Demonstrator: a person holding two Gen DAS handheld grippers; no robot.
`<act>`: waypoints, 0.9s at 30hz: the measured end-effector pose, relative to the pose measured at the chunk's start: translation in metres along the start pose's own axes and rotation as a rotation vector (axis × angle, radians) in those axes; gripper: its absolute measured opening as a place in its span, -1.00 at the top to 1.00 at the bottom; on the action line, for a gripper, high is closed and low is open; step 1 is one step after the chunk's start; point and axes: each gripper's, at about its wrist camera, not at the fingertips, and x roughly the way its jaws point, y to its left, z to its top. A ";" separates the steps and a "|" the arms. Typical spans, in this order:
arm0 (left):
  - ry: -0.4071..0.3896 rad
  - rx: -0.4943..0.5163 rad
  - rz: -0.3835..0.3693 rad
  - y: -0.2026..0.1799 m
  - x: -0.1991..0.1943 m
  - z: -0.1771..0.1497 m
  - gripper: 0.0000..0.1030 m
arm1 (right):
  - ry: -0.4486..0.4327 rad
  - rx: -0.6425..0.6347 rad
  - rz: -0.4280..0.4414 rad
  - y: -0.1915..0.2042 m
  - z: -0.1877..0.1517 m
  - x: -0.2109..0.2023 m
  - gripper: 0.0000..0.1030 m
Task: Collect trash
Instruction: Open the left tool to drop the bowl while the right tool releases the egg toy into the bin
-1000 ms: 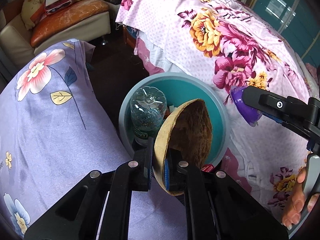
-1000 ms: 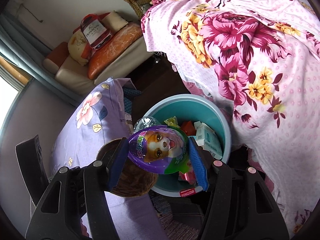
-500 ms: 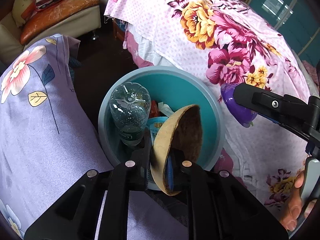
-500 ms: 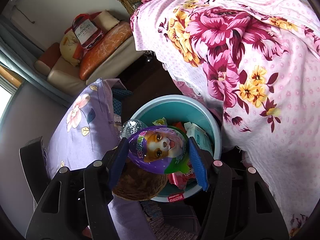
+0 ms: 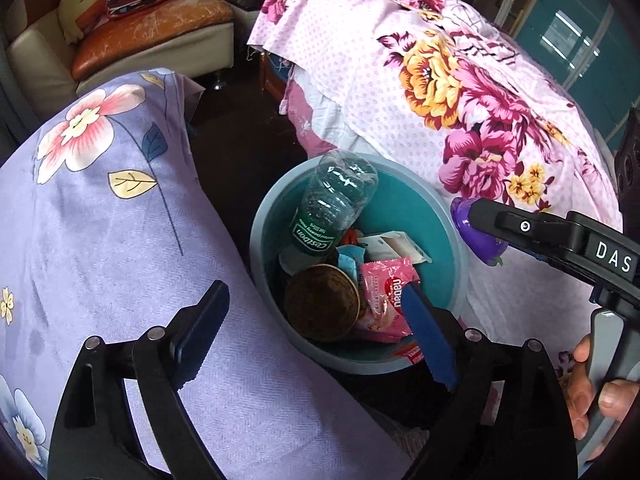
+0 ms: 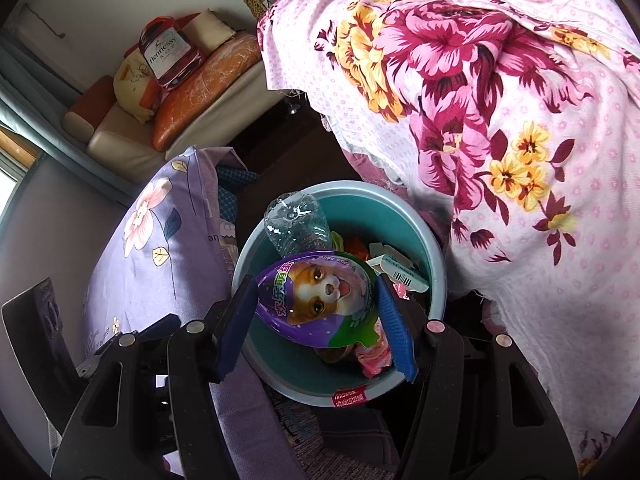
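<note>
Dropped now: the coconut shell (image 5: 322,302) is let go by the left gripper (image 5: 316,340), whose jaws have just been opening, and lies in the bin (image 5: 452,240). Purple egg toy (image 6: 320,298) is clamped by the right gripper (image 6: 316,320), so it's probably next.

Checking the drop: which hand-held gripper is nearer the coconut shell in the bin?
Left. The left gripper stands open just above the coconut shell in the bin; the right gripper holds a purple egg higher up.

Two wrist fisheyes, both steeply down and close over the shared teal bin (image 5: 456,248) (image 6: 434,264).
</note>
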 end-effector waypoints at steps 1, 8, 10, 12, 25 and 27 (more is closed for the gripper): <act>-0.002 -0.010 0.001 0.004 -0.001 -0.001 -0.75 | 0.001 -0.001 -0.001 0.000 0.000 0.001 -0.12; 0.008 -0.048 0.002 0.020 -0.002 -0.006 -0.77 | 0.025 -0.016 -0.009 0.010 -0.003 0.012 -0.12; 0.011 -0.046 0.000 0.021 -0.001 -0.007 -0.77 | 0.030 -0.026 -0.016 0.014 -0.003 0.016 -0.12; 0.013 -0.046 -0.001 0.021 0.000 -0.007 -0.77 | 0.033 -0.031 -0.023 0.016 -0.004 0.018 -0.12; 0.009 -0.053 -0.003 0.029 -0.002 -0.008 -0.78 | 0.042 -0.034 -0.047 0.022 -0.004 0.026 -0.29; 0.010 -0.055 -0.002 0.030 -0.002 -0.009 -0.78 | 0.042 -0.036 -0.037 0.023 -0.005 0.027 -0.39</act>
